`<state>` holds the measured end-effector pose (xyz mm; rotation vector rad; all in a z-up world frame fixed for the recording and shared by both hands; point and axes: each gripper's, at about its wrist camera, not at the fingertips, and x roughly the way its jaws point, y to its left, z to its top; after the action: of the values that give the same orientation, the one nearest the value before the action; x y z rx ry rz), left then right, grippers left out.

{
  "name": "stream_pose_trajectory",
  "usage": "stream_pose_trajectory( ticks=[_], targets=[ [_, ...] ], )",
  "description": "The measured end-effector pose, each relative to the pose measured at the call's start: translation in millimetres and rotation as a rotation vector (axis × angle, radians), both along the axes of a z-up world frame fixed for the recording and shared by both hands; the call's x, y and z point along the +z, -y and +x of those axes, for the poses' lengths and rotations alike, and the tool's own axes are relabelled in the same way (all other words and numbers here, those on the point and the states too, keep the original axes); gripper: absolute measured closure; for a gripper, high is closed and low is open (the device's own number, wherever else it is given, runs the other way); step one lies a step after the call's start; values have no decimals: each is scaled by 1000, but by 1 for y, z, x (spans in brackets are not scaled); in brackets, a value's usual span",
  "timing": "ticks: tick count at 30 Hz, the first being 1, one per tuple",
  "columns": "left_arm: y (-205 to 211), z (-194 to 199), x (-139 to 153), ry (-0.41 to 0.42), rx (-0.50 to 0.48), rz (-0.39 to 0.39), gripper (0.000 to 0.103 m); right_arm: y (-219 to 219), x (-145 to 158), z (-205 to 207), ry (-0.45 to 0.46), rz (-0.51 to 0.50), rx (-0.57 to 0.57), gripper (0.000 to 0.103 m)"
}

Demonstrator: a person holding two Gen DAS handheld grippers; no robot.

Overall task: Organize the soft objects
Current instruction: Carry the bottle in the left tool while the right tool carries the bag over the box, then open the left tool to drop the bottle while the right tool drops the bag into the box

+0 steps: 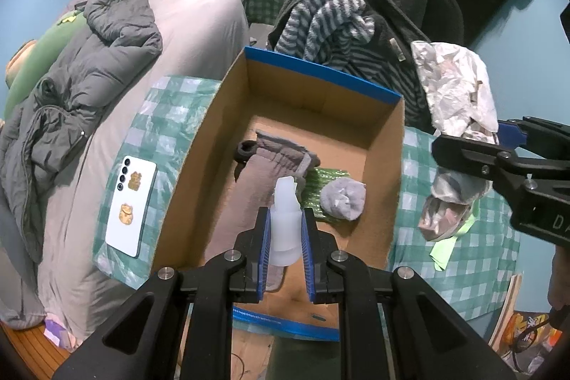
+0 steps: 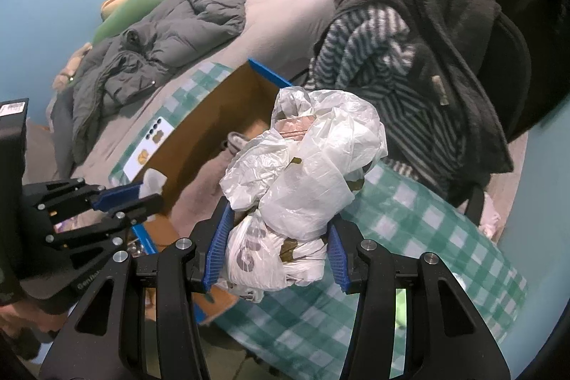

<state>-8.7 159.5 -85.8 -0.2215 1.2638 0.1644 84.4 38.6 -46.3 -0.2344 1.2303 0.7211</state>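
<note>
Both grippers are clamped: left gripper (image 1: 284, 234) on a translucent bottle (image 1: 285, 219), right gripper (image 2: 278, 251) on crinkled bags (image 2: 306, 166) beside a cardboard box (image 1: 384, 166).

Brown cardboard box (image 1: 221, 138) showing blue rim; tablecloth (image 1: 167, 116) showing green-white checks; plastic bag (image 2: 313, 166) looking white; robe (image 1: 331, 20) showing grey-white stripes.
</note>
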Motion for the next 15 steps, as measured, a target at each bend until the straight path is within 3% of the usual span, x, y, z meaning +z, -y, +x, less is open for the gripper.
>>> stream_pose_trajectory(
  ticks=[15],
  targets=[
    [-18, 15, -39, -72, 0, -13, 85, -42, -43, 9, -70, -15, 19, 54]
  ],
)
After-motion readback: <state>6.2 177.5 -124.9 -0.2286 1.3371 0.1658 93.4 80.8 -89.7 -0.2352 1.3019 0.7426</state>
